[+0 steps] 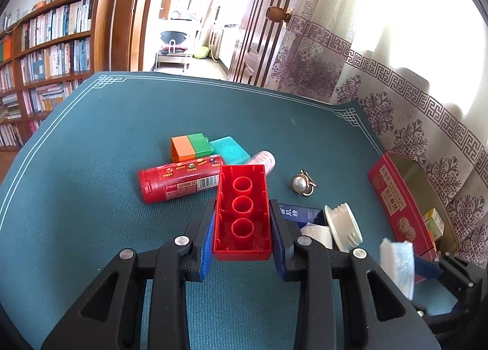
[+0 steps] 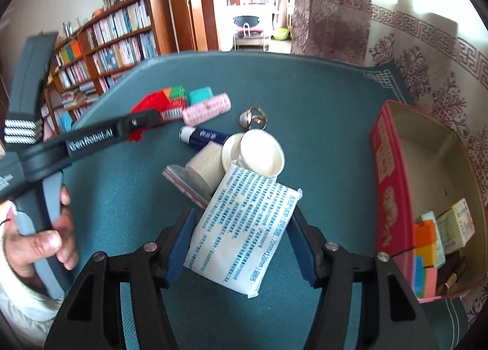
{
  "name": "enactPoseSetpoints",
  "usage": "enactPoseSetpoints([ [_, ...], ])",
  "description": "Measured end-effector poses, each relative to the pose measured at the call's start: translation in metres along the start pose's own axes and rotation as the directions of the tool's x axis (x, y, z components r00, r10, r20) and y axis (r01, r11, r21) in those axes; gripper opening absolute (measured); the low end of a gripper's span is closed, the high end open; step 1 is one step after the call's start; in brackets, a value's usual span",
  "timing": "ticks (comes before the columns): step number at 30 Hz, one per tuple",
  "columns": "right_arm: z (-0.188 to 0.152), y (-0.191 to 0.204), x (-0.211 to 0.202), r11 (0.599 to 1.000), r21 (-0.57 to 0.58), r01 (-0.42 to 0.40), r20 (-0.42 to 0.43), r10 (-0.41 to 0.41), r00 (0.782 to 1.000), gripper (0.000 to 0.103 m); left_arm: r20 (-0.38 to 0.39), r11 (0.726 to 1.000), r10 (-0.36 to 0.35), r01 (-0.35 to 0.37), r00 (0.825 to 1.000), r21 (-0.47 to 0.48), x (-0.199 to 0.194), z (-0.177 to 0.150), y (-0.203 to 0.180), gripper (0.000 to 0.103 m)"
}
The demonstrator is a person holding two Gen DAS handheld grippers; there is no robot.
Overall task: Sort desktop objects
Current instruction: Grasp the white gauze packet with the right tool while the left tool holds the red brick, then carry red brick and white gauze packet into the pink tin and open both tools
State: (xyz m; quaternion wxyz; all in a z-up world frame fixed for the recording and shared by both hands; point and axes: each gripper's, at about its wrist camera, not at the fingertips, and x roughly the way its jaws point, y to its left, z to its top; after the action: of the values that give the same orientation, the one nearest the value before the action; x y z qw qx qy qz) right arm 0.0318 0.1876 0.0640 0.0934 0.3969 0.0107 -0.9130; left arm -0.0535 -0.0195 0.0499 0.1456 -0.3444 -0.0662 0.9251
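Note:
My left gripper [image 1: 242,228] is shut on a red toy brick [image 1: 242,212], hollow underside up, held above the green mat [image 1: 91,182]. My right gripper [image 2: 241,234] is shut on a white printed packet [image 2: 244,228], held above the mat [image 2: 320,112] to the left of the red tin box [image 2: 387,173]. The packet also shows in the left wrist view [image 1: 396,261]. The left gripper tool [image 2: 91,136] crosses the right wrist view at the left.
On the mat lie a red tube [image 1: 180,182], an orange-green block [image 1: 190,148], a teal box [image 1: 228,148], a pink roll [image 2: 206,110], a pearl ring [image 1: 302,183], a blue tube [image 2: 202,136], a white cap [image 2: 259,155] and a gauze roll [image 2: 204,167]. The tin [image 1: 390,197] holds small boxes [image 2: 454,222].

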Motion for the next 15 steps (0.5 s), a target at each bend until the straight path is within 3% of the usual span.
enactPoseSetpoints([
  [15,-0.006,-0.051,-0.044,0.987,0.14,0.076,0.119,-0.093,0.989,0.065,-0.008,0.999,0.007,-0.007,1.0,0.032,-0.004,-0.006,-0.022,0.034],
])
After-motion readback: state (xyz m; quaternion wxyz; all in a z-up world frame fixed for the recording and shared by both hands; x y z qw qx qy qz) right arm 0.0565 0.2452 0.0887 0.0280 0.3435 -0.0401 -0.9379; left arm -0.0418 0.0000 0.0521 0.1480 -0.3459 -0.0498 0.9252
